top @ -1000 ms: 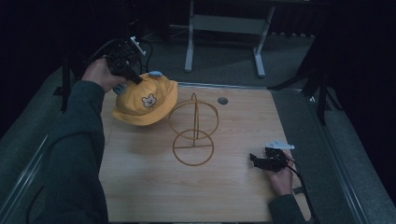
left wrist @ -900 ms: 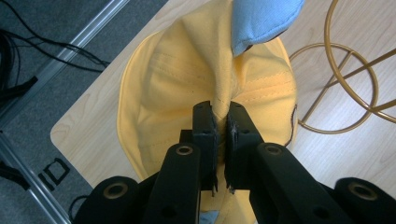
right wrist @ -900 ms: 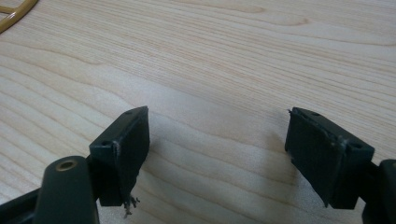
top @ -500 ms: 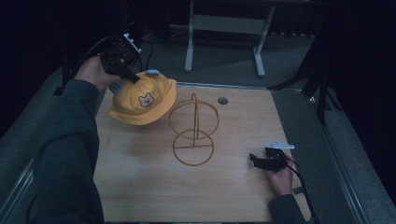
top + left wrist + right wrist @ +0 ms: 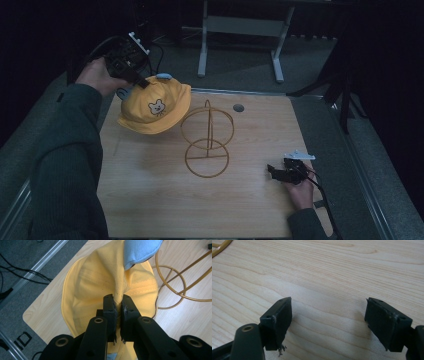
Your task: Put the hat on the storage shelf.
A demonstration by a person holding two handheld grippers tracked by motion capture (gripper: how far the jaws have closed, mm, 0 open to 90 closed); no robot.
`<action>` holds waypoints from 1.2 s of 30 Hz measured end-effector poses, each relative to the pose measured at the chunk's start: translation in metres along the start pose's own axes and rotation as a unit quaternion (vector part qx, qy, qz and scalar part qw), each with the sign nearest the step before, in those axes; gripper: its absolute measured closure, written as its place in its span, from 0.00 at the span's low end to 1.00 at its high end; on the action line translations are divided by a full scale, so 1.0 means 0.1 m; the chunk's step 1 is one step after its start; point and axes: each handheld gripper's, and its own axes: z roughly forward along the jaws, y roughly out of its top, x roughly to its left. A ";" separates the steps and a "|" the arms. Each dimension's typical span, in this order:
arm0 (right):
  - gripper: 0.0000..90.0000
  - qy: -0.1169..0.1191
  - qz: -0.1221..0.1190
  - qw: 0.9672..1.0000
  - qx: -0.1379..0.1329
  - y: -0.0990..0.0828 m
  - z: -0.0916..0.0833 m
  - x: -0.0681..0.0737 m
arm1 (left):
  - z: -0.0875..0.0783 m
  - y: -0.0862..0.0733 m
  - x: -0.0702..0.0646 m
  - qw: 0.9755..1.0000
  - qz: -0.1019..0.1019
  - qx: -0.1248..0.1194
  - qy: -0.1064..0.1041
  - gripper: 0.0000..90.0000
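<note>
Open tabletop (image 5: pixel 150 200) along the near edge and right side, blocked mid-table only by wire stand (image 5: pixel 207 142), with hat (image 5: pixel 155 107) just left of it.

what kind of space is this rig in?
Probably a lab or studio recording bay: a bare wooden table with a metal-railed edge, dark surrounds, a metal stand's legs behind, cables on grey floor.
</note>
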 end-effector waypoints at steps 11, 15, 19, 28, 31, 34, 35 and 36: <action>0.24 0.000 0.000 1.000 0.000 0.00 0.00 0.00 | -0.14 -0.05 0.03 1.000 0.000 -0.016 -0.011 0.94; 0.24 0.000 0.000 1.000 0.000 0.00 0.00 0.00 | -0.17 -0.08 0.04 1.000 0.000 -0.022 -0.018 0.94; 0.24 0.000 0.000 1.000 0.000 0.00 0.00 0.00 | -0.21 -0.10 0.05 0.999 0.001 -0.027 -0.026 0.94; 0.24 0.000 0.000 1.000 0.000 0.00 0.00 0.00 | -0.26 -0.14 0.06 0.999 0.002 -0.038 -0.038 0.94; 0.24 0.000 0.000 1.000 0.000 0.00 0.00 0.00 | -0.28 -0.16 0.06 0.998 0.002 -0.042 -0.041 0.94; 0.24 0.000 -0.001 1.000 0.000 0.00 0.00 0.00 | -0.29 -0.16 0.06 0.998 0.003 -0.045 -0.043 0.94; 0.24 0.000 -0.001 1.000 0.000 0.00 0.00 0.00 | -0.31 -0.17 0.06 0.998 0.004 -0.046 -0.044 0.94; 0.24 0.000 -0.001 1.000 0.000 0.00 0.00 0.00 | -0.32 -0.18 0.06 0.998 0.005 -0.048 -0.045 0.94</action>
